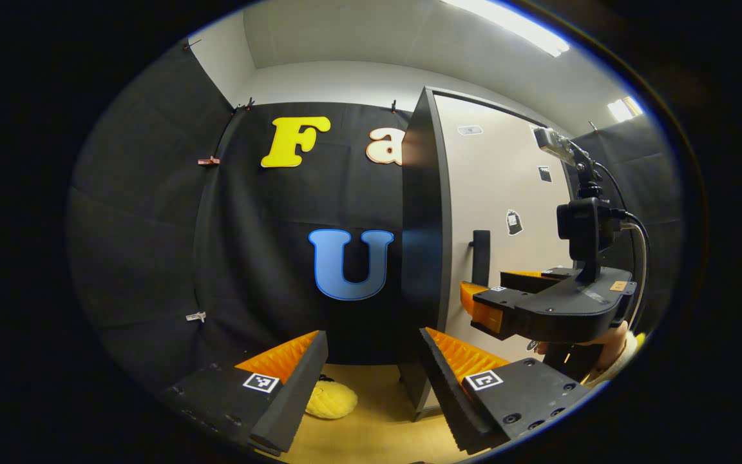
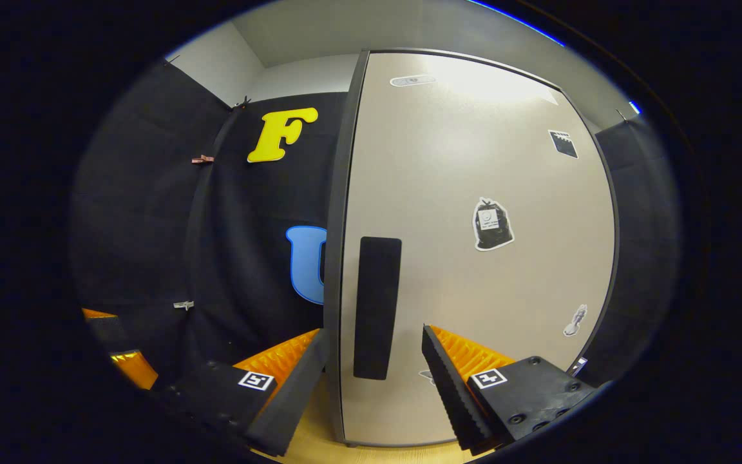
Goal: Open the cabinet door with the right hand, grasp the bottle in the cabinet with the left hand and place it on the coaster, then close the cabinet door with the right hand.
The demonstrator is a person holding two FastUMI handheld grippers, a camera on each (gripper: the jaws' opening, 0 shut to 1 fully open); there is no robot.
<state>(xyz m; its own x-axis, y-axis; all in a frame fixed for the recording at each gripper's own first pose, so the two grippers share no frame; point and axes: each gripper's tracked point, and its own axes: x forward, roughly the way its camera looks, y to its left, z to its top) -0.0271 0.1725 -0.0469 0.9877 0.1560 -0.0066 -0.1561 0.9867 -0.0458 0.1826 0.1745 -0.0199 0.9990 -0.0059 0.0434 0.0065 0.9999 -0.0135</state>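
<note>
right gripper view: we are looking along the right gripper, whose fingers are standing wide apart and holding nothing. the dark vertical handle of the cabinet door is showing in the gap between the fingertips, a little beyond them; we cannot tell whether either finger is touching it. the pale door is sitting shut in its dark frame, with a few stickers on its face. below it a strip of light wooden table is showing. at the left edge a bit of the other gripper is peeking in. behind, the black cloth wall is hanging, and a white ceiling is running above it.

left gripper view: we are seeing the left gripper also spread wide, gripping nothing, hovering over the wooden table. a yellow textured coaster is lying on the table just past the left finger. beyond it the cabinet is standing with its dark side panel toward us, the pale door angling away to the right. the right gripper, with a camera on its mount and a hand under it, is reaching toward the door's handle. the bottle is hidden behind the shut door. farther off, ceiling lights are glowing.
</note>
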